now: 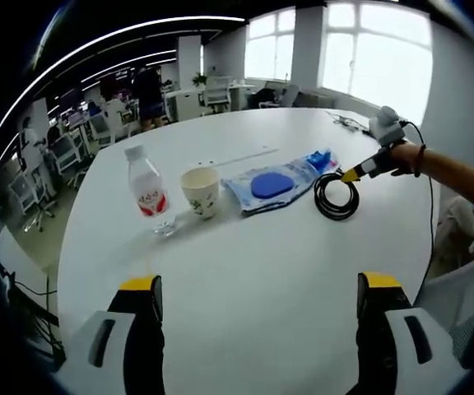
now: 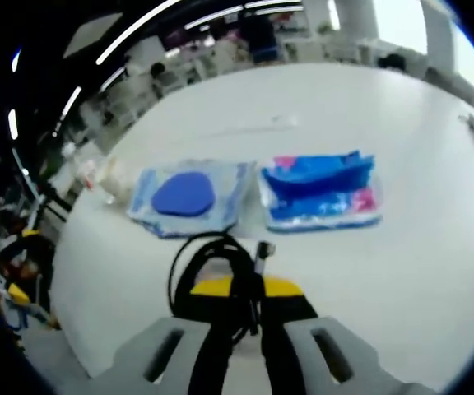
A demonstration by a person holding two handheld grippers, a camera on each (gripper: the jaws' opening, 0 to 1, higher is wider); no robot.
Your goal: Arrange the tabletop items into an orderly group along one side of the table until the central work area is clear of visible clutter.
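Observation:
On the white round table a clear water bottle with a red label stands beside a paper cup. Right of them lie a clear bag with a blue pad and a blue packet. My right gripper, held by a hand, is shut on a coiled black cable. In the right gripper view the cable sits between my shut jaws, with the bag and the blue-and-pink packet just beyond. My left gripper is open over bare table.
More cables lie at the table's far edge. Office chairs and desks stand behind, where a person is standing. A chair sits at the table's right side. The near half of the table is bare.

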